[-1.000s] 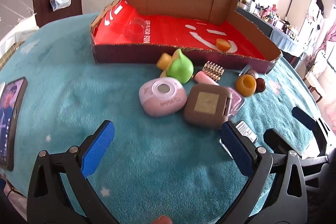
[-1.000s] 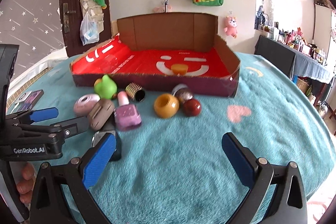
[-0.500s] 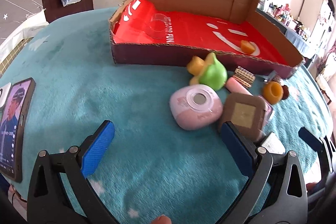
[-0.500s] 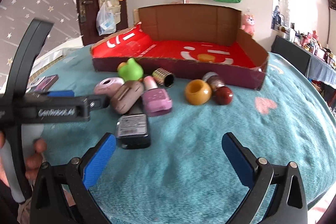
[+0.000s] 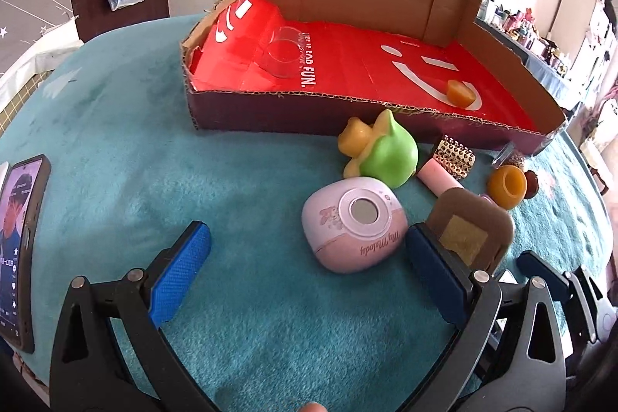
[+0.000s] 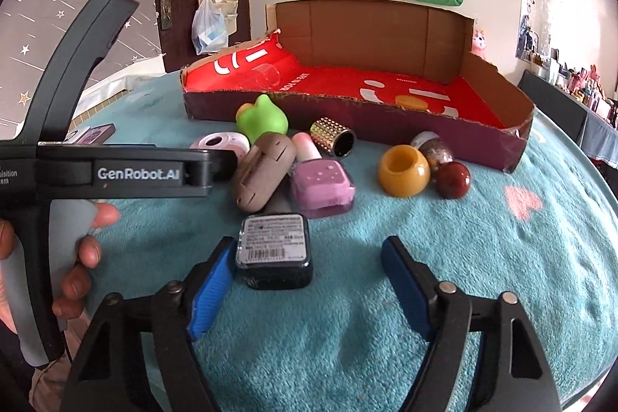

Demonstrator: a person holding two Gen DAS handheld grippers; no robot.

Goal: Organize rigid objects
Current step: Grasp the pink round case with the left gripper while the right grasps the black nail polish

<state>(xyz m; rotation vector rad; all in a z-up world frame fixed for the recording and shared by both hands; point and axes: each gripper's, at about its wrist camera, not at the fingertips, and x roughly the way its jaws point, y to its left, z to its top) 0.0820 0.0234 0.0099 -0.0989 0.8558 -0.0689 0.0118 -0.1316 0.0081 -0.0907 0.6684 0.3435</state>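
- Between the right gripper [image 6: 309, 290] pads sat the dark square jar [image 6: 275, 250], label face up, on the teal worktop [image 6: 444, 238]; it lay toward the left pad, which looked touching or just beside its edge, with a clear gap to the right pad.
- Right jaws were spread wide, holding nothing; the jar was squarish, no clear long axis.
- Left gripper [image 5: 309, 275] was also released and empty; the pink round case [image 5: 354, 224] lay ahead and toward its right pad, just beside it, well apart from the left pad.
- Brown square case [image 5: 471, 230] leaned behind that right pad, touching the pink case or nearly so.
- Judgement: the right gripper was nearer the jar, the left nearer the pink case; either needed a small sideways shift to centre before closing.
- Red cardboard box [image 6: 513, 145], the likely destination, stood beyond the pile, holding only a clear cup [image 5: 284, 53] and an orange piece [image 5: 459, 91].
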